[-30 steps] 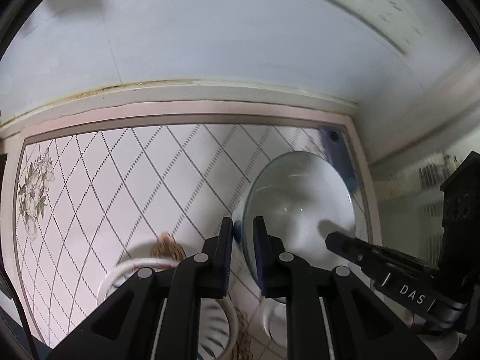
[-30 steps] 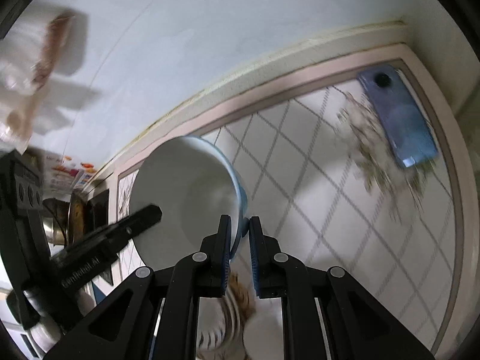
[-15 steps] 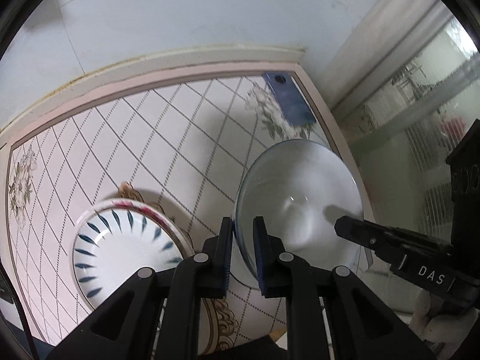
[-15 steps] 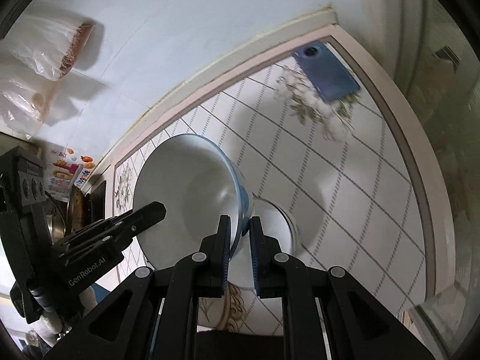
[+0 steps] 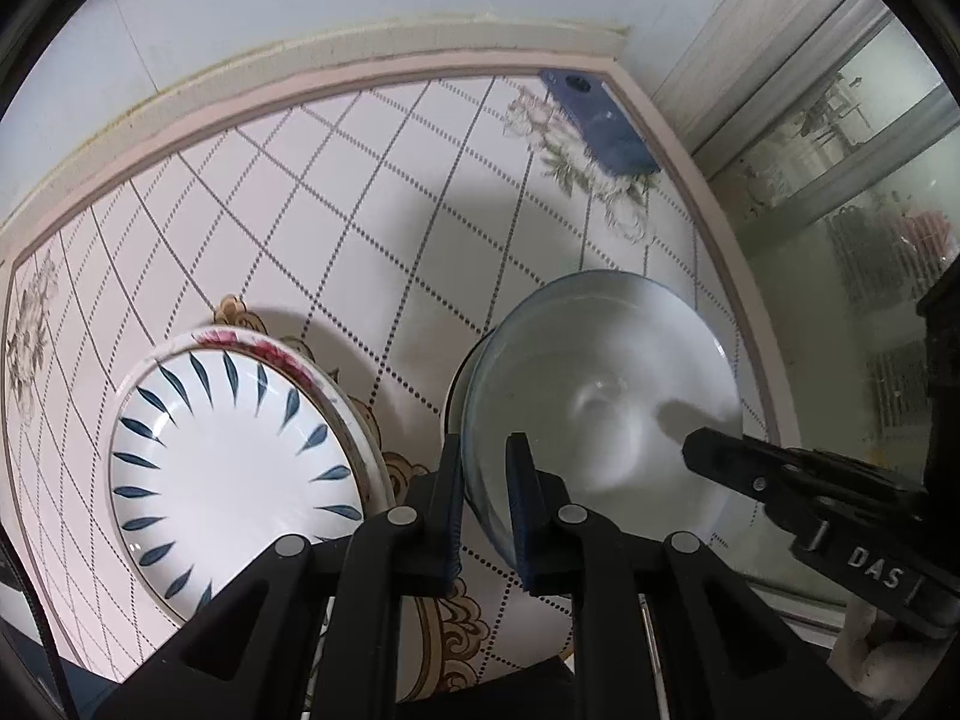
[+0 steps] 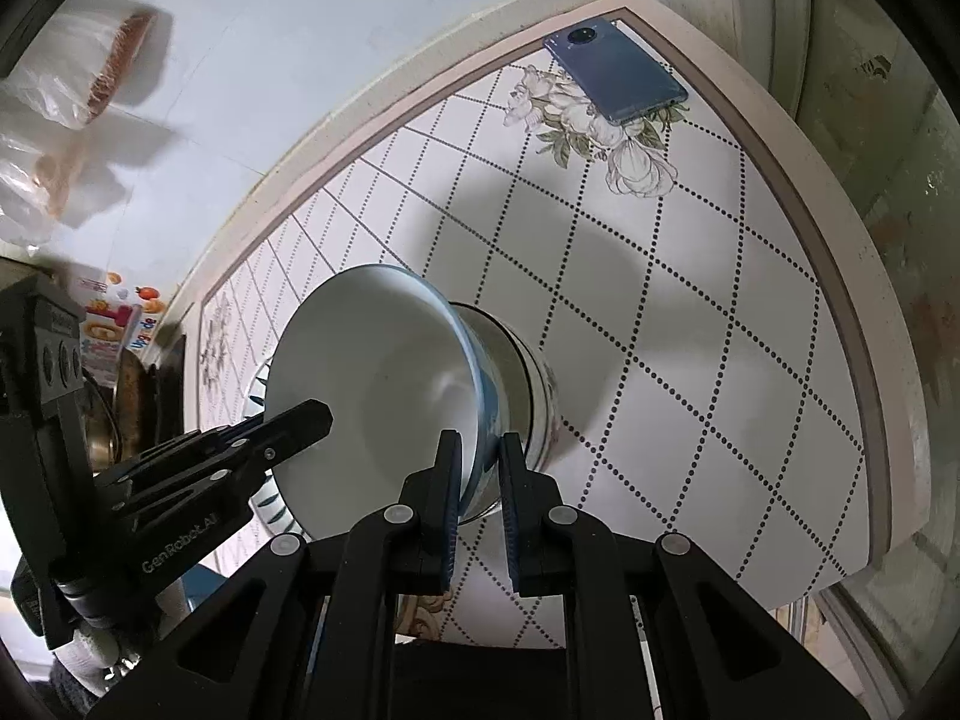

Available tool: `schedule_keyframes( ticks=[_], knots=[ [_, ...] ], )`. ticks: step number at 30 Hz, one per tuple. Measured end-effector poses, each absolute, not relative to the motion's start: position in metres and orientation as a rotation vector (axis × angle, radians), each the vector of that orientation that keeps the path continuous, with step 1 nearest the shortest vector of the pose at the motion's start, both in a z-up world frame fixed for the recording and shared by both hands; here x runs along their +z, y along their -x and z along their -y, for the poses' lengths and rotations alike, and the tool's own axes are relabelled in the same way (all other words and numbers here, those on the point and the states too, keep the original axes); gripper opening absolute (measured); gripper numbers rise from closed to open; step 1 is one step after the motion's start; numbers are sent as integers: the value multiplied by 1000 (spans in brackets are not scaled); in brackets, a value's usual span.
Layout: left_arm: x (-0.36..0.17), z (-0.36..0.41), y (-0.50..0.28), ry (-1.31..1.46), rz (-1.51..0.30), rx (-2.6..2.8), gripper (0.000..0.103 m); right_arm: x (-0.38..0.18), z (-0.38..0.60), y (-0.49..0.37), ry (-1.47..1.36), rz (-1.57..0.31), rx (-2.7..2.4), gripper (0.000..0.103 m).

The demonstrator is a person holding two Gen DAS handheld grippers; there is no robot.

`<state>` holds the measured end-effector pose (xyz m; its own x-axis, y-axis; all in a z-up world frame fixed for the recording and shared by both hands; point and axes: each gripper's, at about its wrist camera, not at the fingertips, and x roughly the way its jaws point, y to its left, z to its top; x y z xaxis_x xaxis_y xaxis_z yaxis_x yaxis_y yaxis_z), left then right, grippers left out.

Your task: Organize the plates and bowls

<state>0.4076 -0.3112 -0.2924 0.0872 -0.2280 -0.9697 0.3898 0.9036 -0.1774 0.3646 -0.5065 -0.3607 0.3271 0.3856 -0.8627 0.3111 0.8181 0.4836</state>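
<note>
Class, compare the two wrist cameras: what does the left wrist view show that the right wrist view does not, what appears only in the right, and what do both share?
Only the left wrist view: the left gripper clamping the bowl's rim, and the full blue-leaf plate.

Only the right wrist view: plastic bags against the wall, a second bowl under the held one.

Both: the held bowl, the phone and the table.

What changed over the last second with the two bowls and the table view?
Both views swung along the table: the leaf-pattern plate and phone came into fuller sight. Unchanged: left hand-held gripper clamps the glass bowl, right hand-held gripper the blue-rimmed bowl.
</note>
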Motion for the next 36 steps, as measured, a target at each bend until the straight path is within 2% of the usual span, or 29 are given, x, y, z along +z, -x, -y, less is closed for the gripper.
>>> schedule_keyframes(
  ticks=[19, 25, 27, 29, 30, 31, 34, 35, 36],
  knots=[
    [-309, 312, -409, -176, -1424, -423, 12, -381, 506, -376, -653, -1303, 49, 16],
    [-294, 310, -406, -184, -1432, -405, 13, -373, 504, -377, -627, -1330, 41, 19],
    [-281, 309, -404, -183, -1420, -415, 13, -363, 501, -373, -591, -1326, 28, 26],
    [-264, 306, -399, -187, -1390, -429, 19, -349, 496, -368, -540, -1316, 17, 47],
    [-255, 304, -397, -193, -1372, -436, 21, -340, 494, -364, -506, -1306, 4, 54],
    [-246, 302, -394, -195, -1351, -443, 28, -332, 491, -361, -476, -1297, -4, 64],
    [-222, 295, -387, -191, -1309, -462, 43, -311, 486, -350, -425, -1265, -9, 71],
    [-216, 293, -385, -195, -1297, -464, 54, -306, 486, -346, -424, -1259, -8, 78],
    [-210, 290, -383, -198, -1286, -465, 59, -300, 485, -342, -428, -1253, -6, 80]
  ],
)
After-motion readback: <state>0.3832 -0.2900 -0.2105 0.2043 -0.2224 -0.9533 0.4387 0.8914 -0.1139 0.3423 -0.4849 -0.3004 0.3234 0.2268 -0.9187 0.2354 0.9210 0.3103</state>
